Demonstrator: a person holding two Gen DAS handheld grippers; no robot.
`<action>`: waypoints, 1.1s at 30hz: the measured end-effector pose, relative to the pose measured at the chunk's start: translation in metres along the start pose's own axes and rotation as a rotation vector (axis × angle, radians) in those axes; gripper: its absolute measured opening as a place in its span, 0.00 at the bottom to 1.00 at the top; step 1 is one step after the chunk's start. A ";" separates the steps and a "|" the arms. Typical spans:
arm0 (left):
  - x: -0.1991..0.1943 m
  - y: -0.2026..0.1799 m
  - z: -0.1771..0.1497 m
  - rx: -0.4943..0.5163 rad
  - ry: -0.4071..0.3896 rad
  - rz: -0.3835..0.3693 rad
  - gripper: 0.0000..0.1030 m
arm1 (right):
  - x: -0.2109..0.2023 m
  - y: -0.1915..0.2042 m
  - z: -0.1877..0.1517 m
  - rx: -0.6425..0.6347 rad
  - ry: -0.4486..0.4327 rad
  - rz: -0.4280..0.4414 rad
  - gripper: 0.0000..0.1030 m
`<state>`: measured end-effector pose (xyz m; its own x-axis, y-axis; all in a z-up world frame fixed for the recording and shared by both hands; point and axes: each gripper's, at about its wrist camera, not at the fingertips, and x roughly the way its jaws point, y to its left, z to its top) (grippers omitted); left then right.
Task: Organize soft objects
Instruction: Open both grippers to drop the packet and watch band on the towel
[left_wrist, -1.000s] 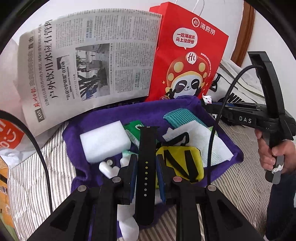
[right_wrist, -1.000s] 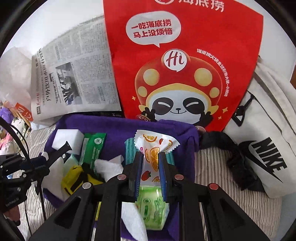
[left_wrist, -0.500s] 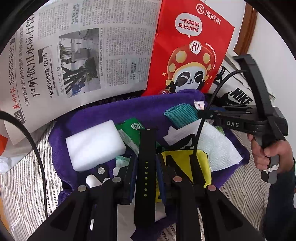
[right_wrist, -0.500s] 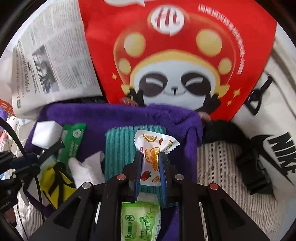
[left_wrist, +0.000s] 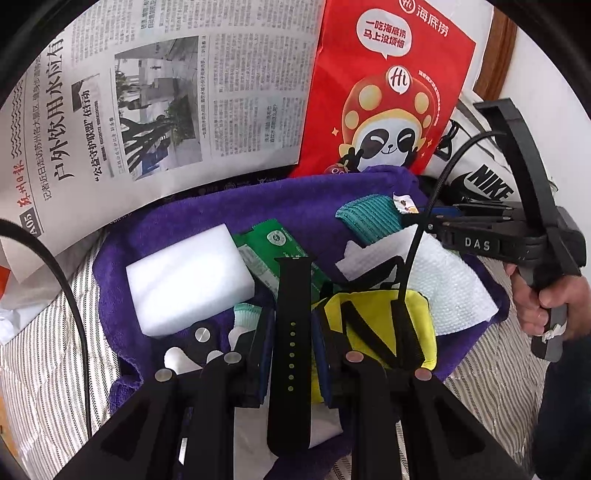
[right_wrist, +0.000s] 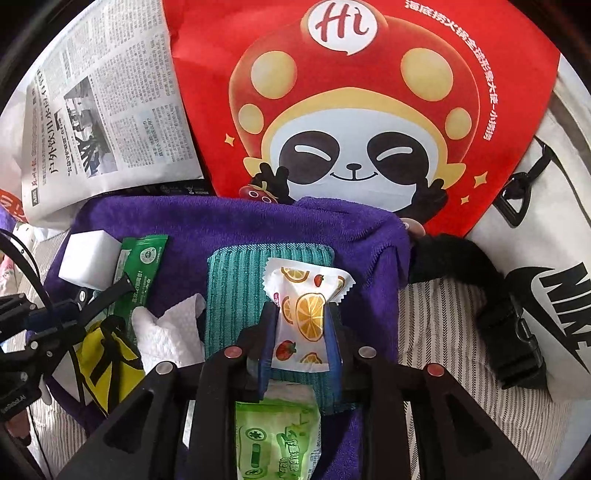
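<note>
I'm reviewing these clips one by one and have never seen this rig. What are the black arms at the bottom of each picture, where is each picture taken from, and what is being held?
There is no robot. A person holds a two-finger gripper in each hand, and a fisheye camera on each looks forward along its fingers, so the black arms are the gripper itself.

The left-wrist picture shows the left gripper shut on a black watch strap. At its right edge a hand holds the right gripper.

The right-wrist picture shows the right gripper with a fruit-print packet between its jaws, which are opening.

Below both lies a purple towel on a striped bed, carrying a white sponge, a green sachet, a teal cloth, a paper towel and a yellow pouch. A newspaper and a red bag stand behind.
</note>
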<state>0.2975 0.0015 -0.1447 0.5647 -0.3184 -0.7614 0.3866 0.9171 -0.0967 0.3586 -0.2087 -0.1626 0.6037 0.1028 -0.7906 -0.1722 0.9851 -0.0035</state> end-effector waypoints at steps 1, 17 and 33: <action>0.002 0.000 0.001 -0.002 0.002 0.000 0.19 | 0.001 0.000 -0.001 0.003 0.002 0.001 0.29; 0.007 0.004 0.001 -0.007 0.025 -0.013 0.20 | 0.004 0.000 -0.001 -0.007 0.024 0.010 0.40; 0.008 0.009 0.001 -0.004 0.056 -0.033 0.33 | -0.004 0.011 -0.001 -0.029 0.030 0.002 0.52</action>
<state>0.3065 0.0071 -0.1515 0.5099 -0.3341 -0.7927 0.4009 0.9076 -0.1247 0.3538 -0.1985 -0.1600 0.5797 0.0997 -0.8087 -0.1959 0.9804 -0.0196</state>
